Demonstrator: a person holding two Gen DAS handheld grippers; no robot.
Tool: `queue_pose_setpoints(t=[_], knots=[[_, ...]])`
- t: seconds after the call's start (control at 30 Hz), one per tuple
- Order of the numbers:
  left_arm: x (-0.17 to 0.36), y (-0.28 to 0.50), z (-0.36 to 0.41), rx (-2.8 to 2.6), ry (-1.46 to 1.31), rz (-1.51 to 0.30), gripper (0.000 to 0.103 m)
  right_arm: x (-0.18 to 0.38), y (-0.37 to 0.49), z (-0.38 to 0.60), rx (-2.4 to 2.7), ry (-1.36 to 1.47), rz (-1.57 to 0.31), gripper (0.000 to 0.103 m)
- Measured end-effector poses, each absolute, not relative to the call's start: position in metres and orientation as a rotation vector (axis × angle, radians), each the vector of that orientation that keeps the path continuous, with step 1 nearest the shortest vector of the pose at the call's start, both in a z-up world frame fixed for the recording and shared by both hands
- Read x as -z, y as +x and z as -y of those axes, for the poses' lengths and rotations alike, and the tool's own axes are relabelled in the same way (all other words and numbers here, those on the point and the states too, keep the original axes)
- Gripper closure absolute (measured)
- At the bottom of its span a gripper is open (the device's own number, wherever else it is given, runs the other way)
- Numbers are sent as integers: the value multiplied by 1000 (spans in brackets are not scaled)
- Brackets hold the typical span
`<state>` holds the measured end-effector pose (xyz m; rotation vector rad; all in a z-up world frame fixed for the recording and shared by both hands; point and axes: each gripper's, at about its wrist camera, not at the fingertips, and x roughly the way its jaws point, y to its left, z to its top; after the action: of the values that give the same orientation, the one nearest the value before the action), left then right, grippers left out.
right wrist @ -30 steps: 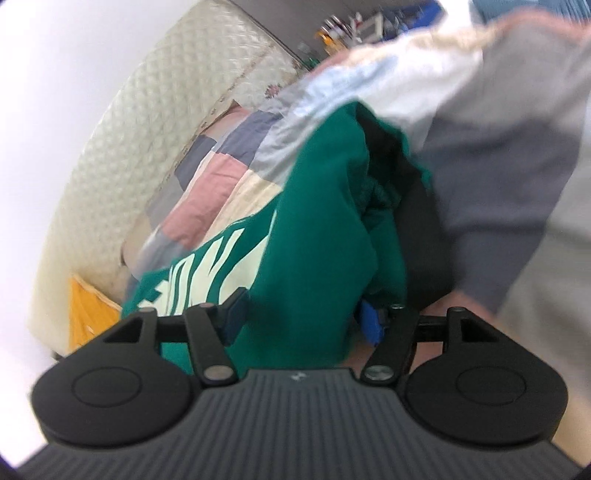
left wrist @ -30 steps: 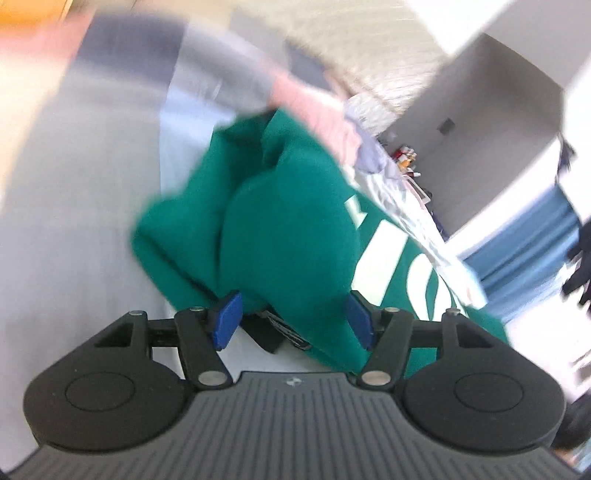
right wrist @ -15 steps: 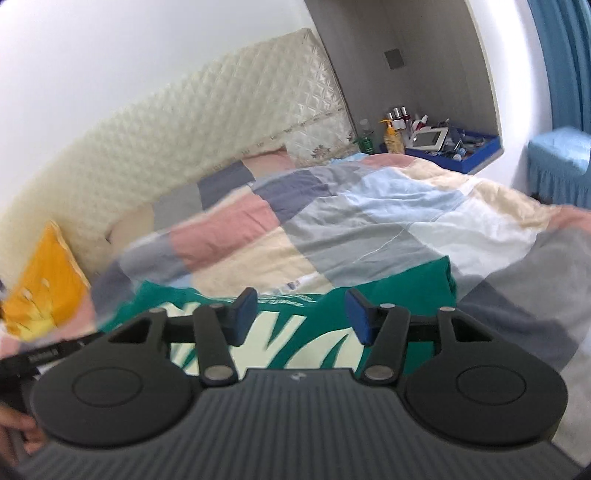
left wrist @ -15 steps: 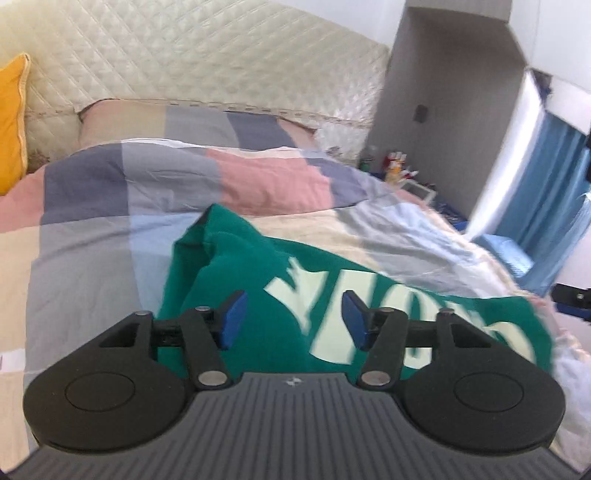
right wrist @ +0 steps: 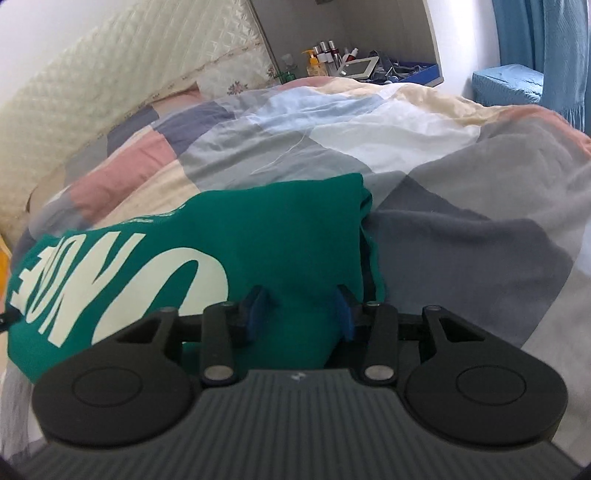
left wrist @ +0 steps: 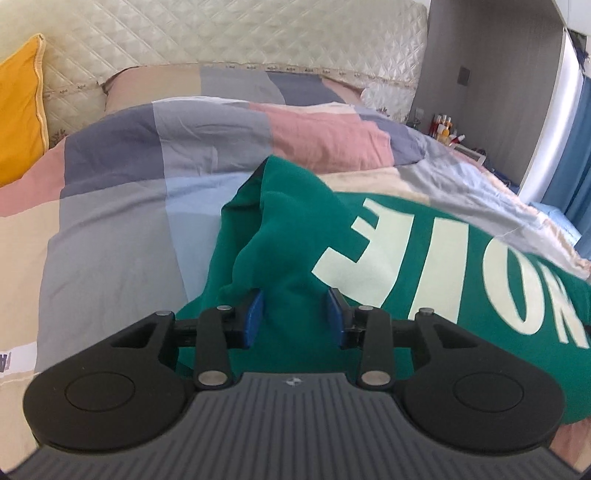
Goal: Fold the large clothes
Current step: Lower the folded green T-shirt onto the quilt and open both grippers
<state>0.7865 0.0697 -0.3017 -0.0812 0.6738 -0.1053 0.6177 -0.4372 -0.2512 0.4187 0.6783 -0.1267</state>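
- The green cotton sweatshirt with big cream letters (left wrist: 303, 236) lay spread on the patchwork pastel duvet (left wrist: 122, 206) of the bed.
- Left gripper (left wrist: 294, 314) had just been closing, jaws bunching up a green fold.
- Right gripper (right wrist: 300, 312) likewise, closing around the sweatshirt's edge.

You see bright, sharp daylight views; fisheye bending curves the quilted cream headboard (left wrist: 229, 33), and corners darken.
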Motion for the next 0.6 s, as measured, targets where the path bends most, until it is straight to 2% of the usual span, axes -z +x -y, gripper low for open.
queue_pose_setpoints(t=[0.33,0.6], knots=[[279,778,-74,118,-98,-709,59,218,607,424,149,384,-687,56],[195,727,-62,197,-94,-667,59,134,559,401,90,345,-611,56]])
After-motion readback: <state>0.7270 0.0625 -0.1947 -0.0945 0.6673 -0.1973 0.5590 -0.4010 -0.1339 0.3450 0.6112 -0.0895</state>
